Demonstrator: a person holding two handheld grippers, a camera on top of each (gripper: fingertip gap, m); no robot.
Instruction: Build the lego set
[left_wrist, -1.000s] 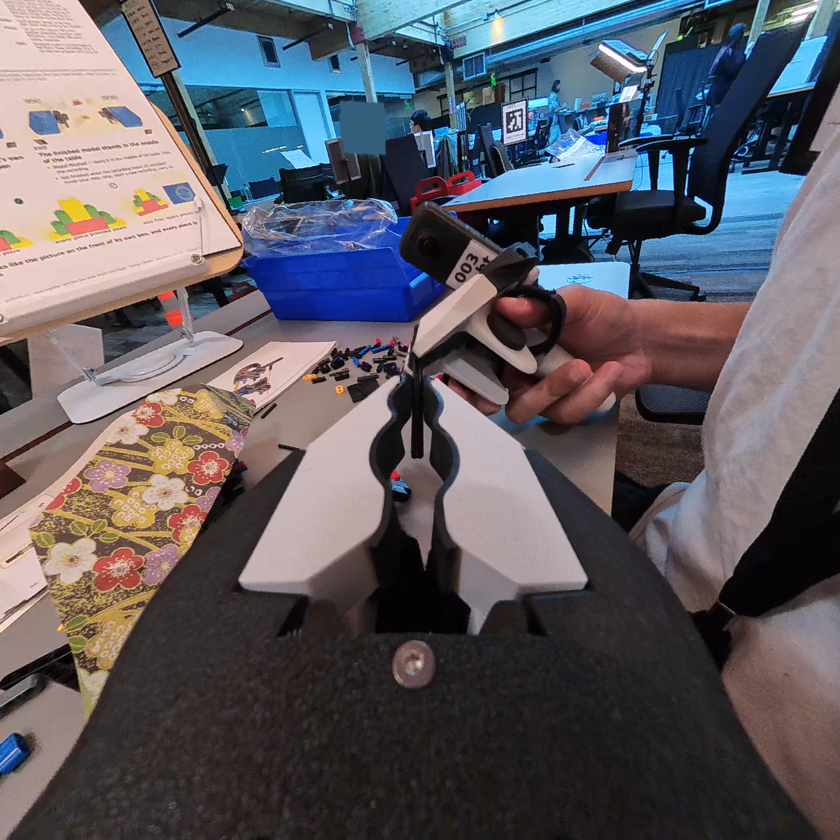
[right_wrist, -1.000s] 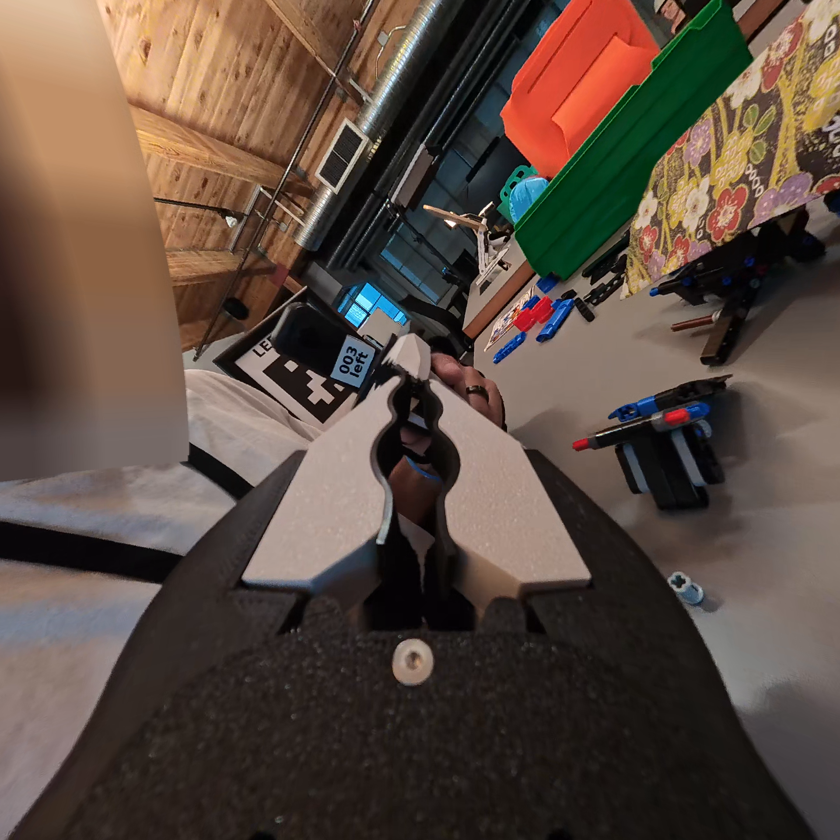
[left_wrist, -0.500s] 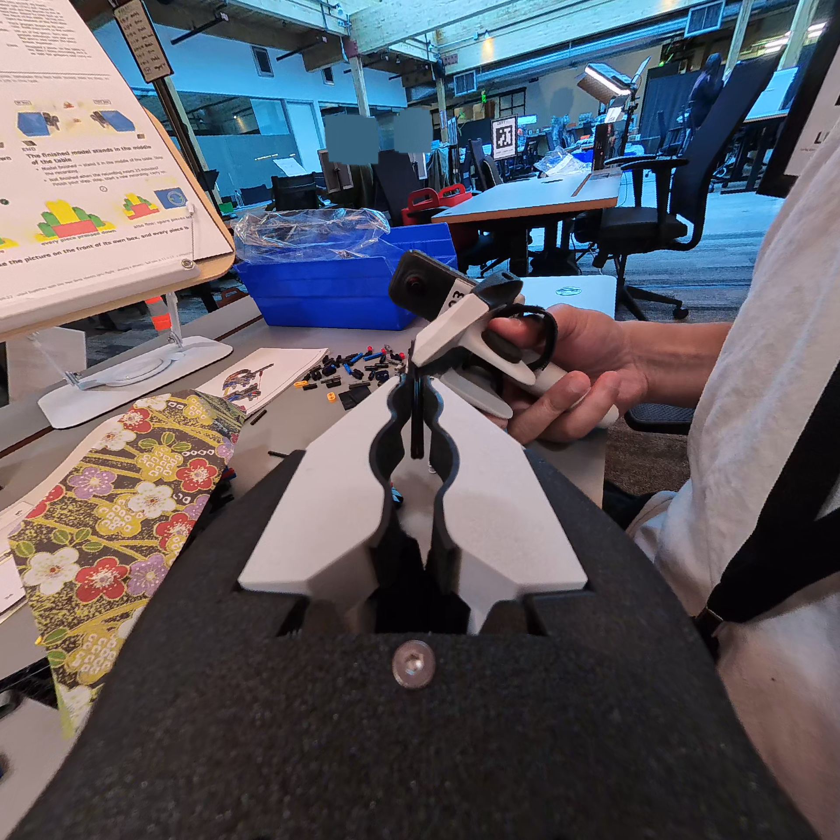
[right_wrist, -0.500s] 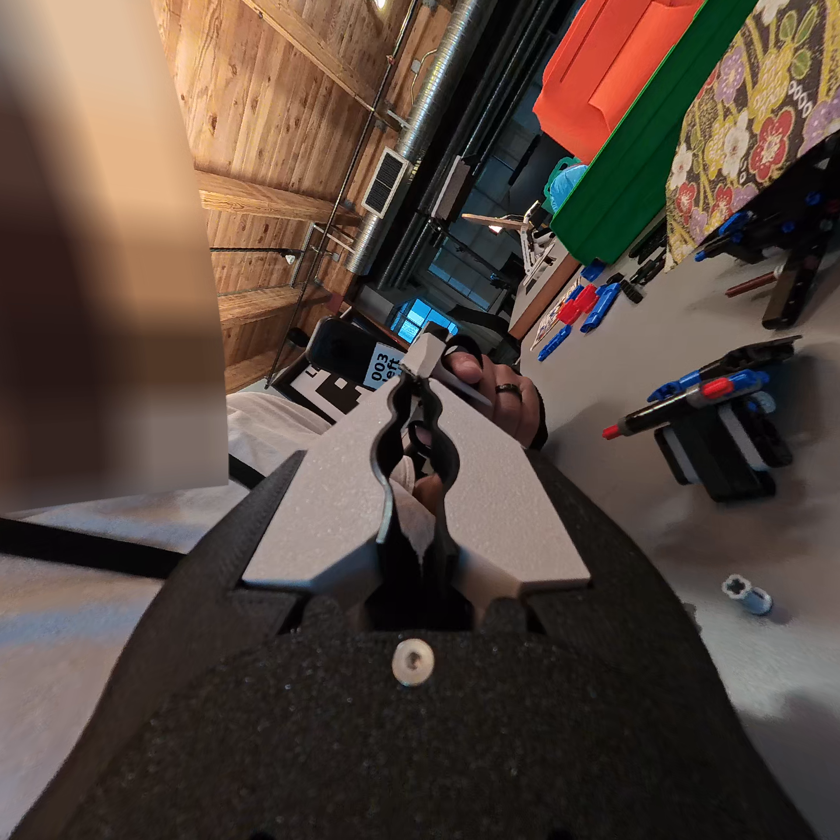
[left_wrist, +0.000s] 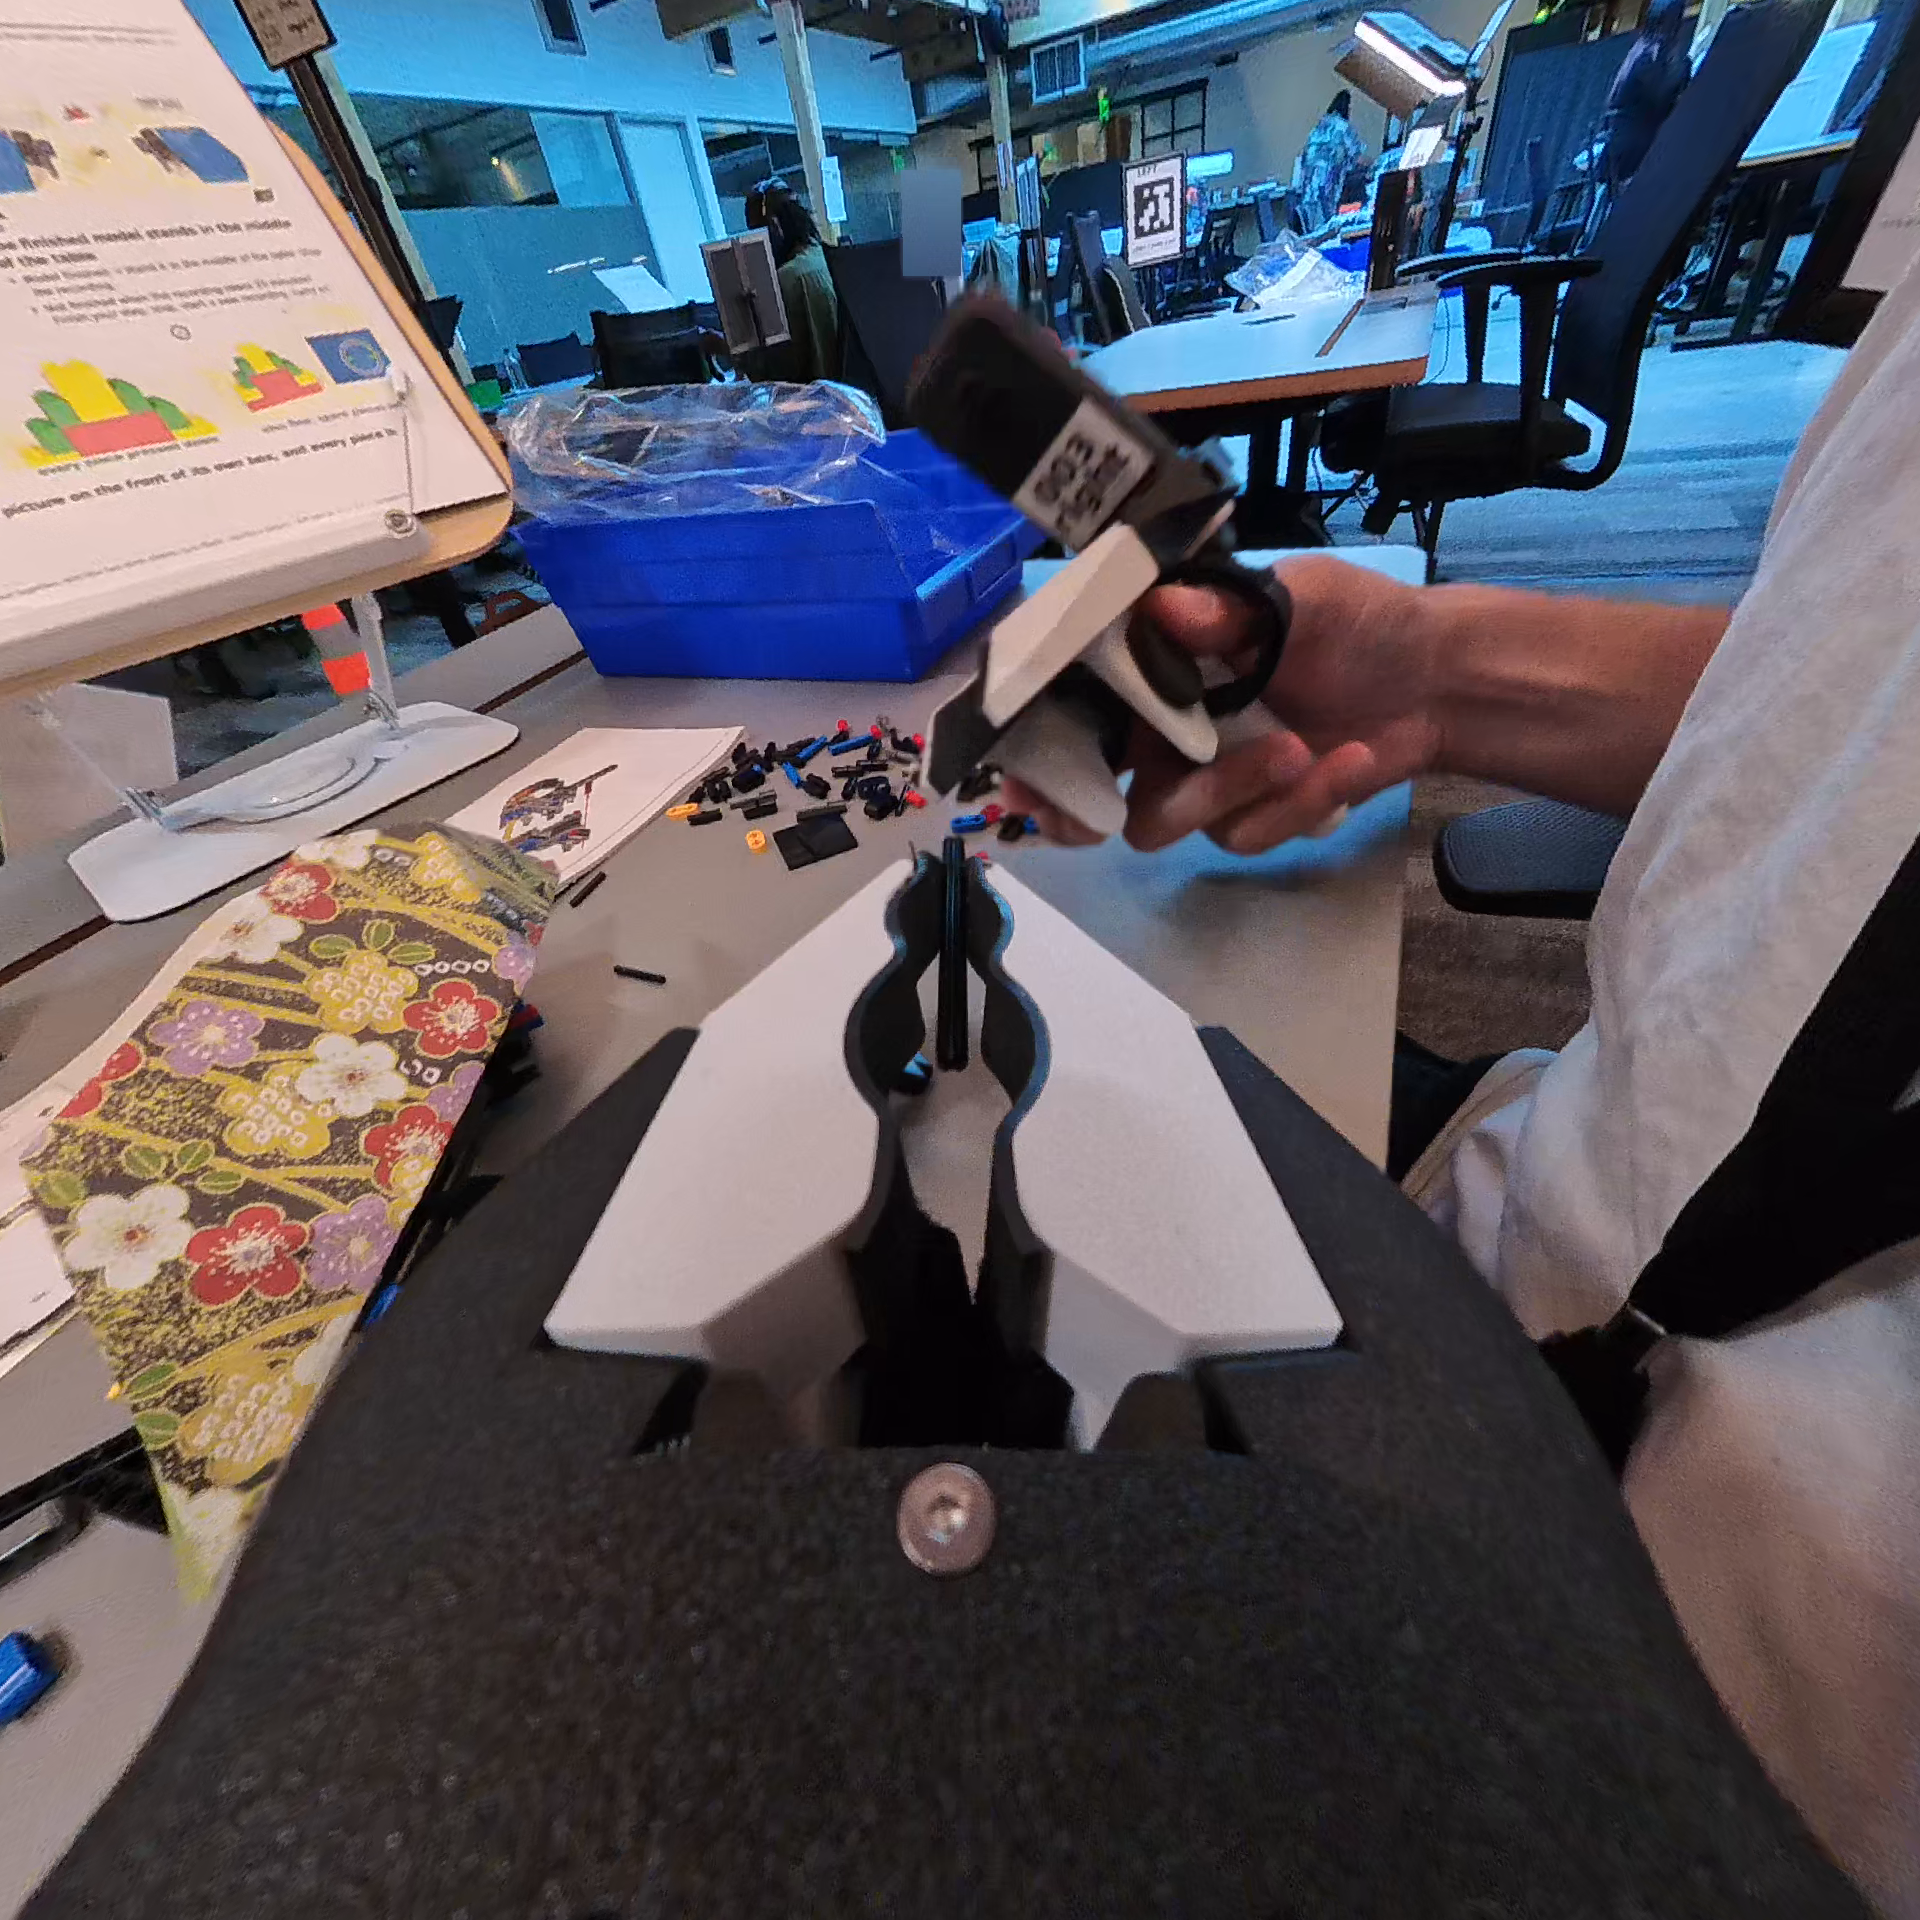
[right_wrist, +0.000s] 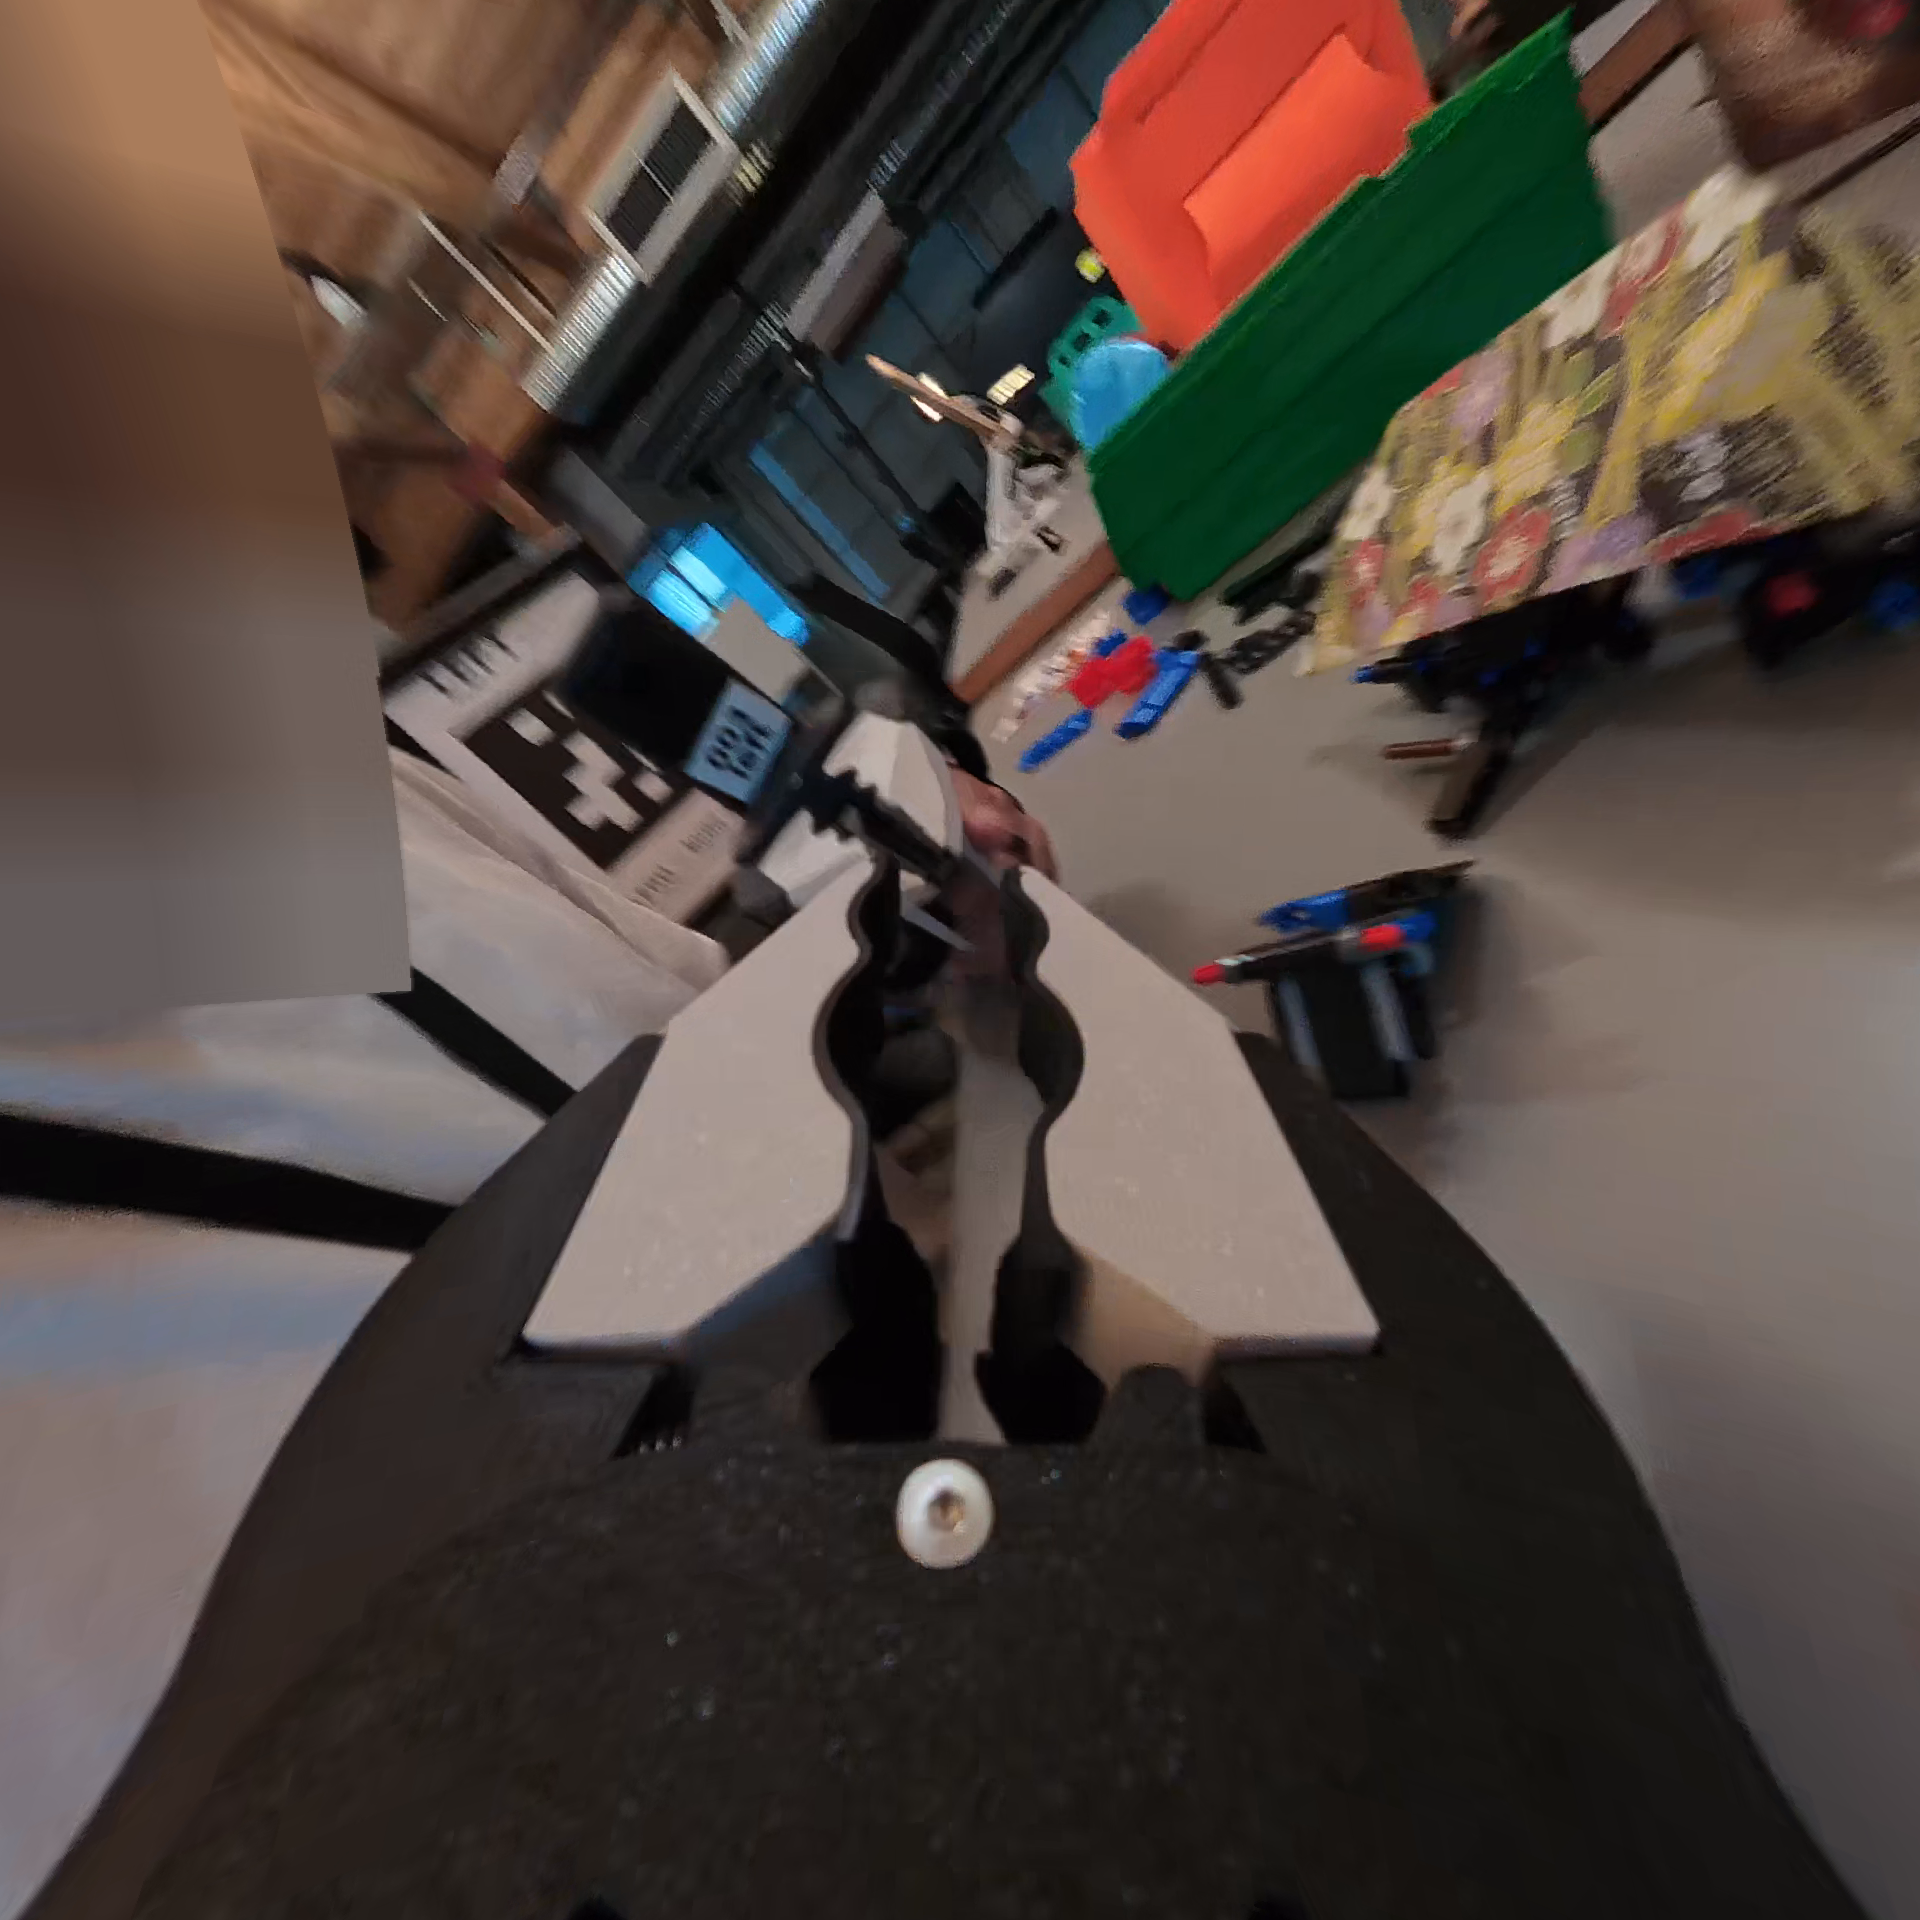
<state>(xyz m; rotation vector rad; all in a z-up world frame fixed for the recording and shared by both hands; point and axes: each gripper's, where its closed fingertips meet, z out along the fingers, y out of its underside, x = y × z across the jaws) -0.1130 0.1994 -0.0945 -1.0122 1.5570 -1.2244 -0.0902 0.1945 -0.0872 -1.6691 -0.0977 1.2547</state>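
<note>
My left gripper (left_wrist: 951, 883) is shut on a thin black rod (left_wrist: 951, 966) that stands upright between its tips, above the grey table (left_wrist: 1195, 966). My right gripper (right_wrist: 951, 894) has its jaws apart and nothing between them. In the left wrist view it (left_wrist: 951, 764) hangs tilted just beyond and above the rod's top, held by a hand. A partly built black and blue model (right_wrist: 1351, 987) with a red-tipped rod lies on the table to the right. A pile of small loose pieces (left_wrist: 831, 774) lies farther back. The right wrist view is motion-blurred.
A floral cloth (left_wrist: 281, 1091) covers more parts at the left. An instruction board (left_wrist: 208, 312) on a stand, a booklet (left_wrist: 613, 790) and a blue bin (left_wrist: 769, 582) stand behind. A green bin (right_wrist: 1351, 395) and an orange bin (right_wrist: 1247, 156) sit at the far side. Left and right tips are no more than a few centimetres apart.
My right gripper has lifted off the rod's top, moved up and to the right, and its jaws have spread. My left gripper still holds the rod.
</note>
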